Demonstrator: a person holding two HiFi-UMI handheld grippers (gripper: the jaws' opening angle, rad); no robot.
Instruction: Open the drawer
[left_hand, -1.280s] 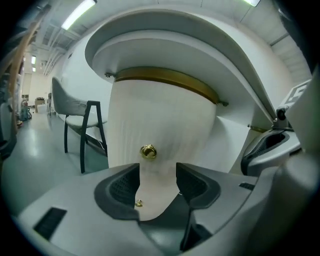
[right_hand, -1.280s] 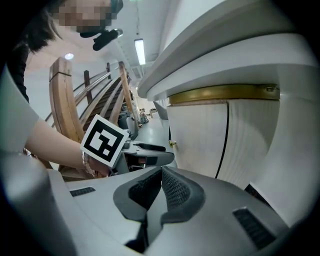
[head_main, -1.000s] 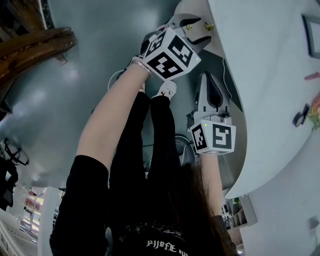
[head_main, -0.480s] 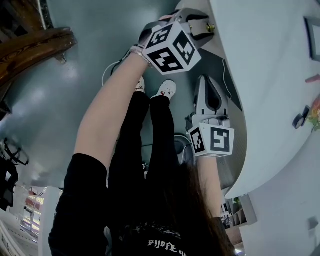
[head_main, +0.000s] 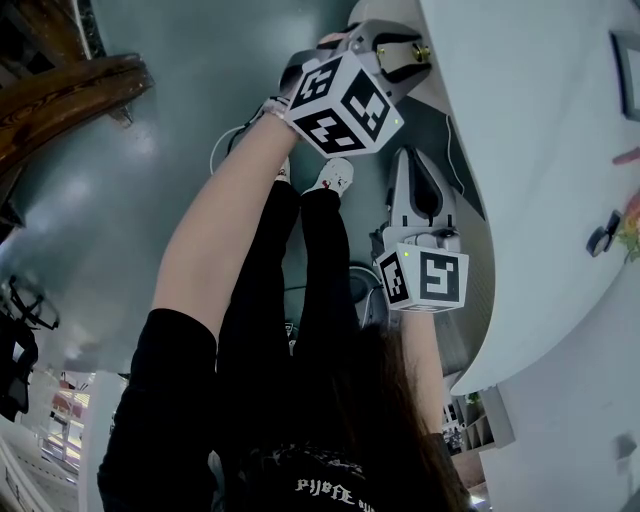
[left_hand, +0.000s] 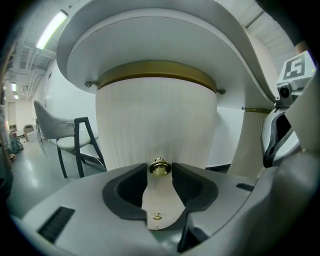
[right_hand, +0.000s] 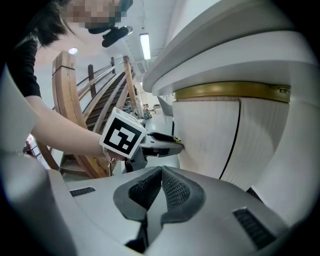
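Now our left gripper's (left_hand: 160, 174) jaws are closing around the small round brass knob (left_hand: 160, 166), which sits right at their tips on the white ribbed curved drawer front (left_hand: 155, 120). The drawer looks unopened. Our right gripper (right_hand: 161, 173) waits nearby, pads together, empty. With so shallow a bite, we could slip off the knob when pulling.

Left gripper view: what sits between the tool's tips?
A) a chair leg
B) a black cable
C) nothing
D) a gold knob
D: the gold knob on the white drawer front stands between the tips of the left tool, whose jaws are closing.
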